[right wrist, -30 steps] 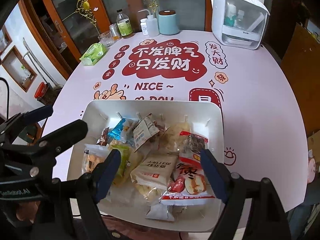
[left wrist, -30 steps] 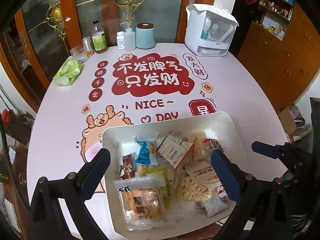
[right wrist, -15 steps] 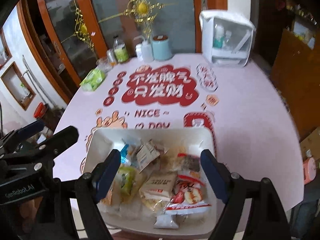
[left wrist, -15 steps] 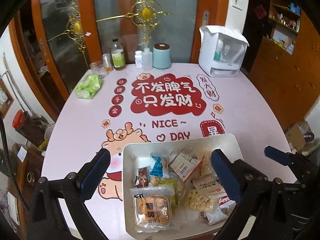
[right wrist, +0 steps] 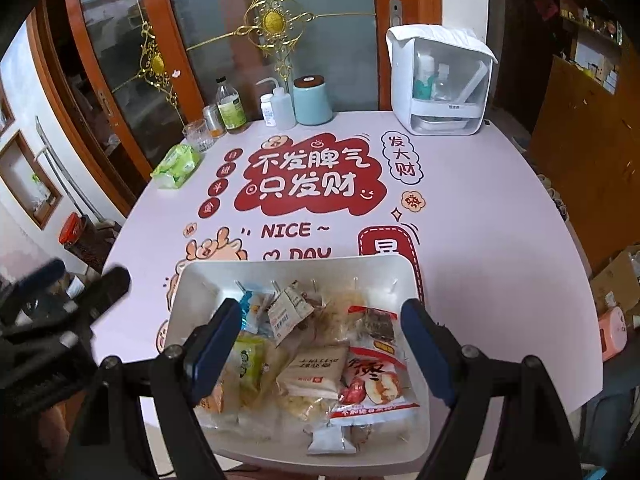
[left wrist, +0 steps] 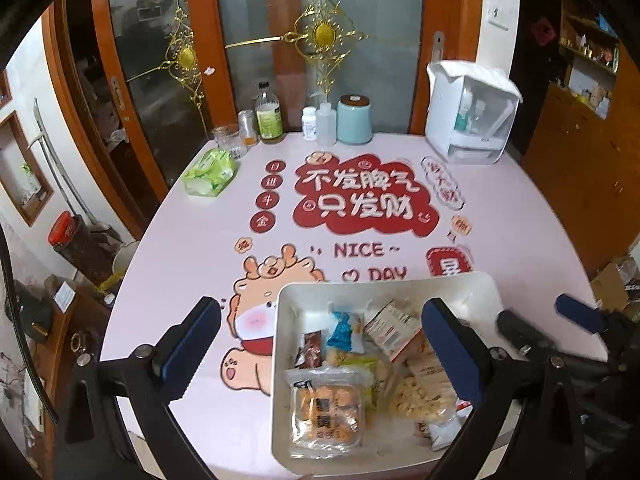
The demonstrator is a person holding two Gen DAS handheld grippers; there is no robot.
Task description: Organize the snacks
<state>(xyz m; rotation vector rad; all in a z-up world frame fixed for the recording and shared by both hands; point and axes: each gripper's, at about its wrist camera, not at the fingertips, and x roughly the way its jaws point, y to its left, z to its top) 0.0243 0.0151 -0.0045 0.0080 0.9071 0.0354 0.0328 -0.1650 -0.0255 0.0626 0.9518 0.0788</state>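
Both of my tongs have drawn up and back from the white tray (right wrist: 404, 276) over the last second: a second ago the tray filled most of each view, whereas it now sits low in both, with far more of the pink printed tabletop (left wrist: 192, 248) showing beyond it. My left tongs (left wrist: 320, 344) hang above the tray's left half with the jaws spread wide and nothing between them; my right tongs (right wrist: 320, 344) hang over its near middle, likewise wide apart and empty (in the left view the right pair appears only at the far right, blurred). The snacks lie where they did, heaped loose inside the tray at the near edge of the tabletop: the egg-yolk pastry pack (left wrist: 326, 412) at the near left, a blue wrapper (left wrist: 344, 328) and a small brown bar (left wrist: 311, 354) behind it, the red apple-print packet (right wrist: 372, 380) at the near right, a white packet (right wrist: 316, 368) beside that, and a green-and-yellow one (right wrist: 250, 364) to the left. No packet has shifted between the views, and none lies on the tabletop outside the tray. I judge that the withdrawal fits two readings equally: a pause between picks, or a retreat after the last packet went into the tray; the pictures do not settle which.
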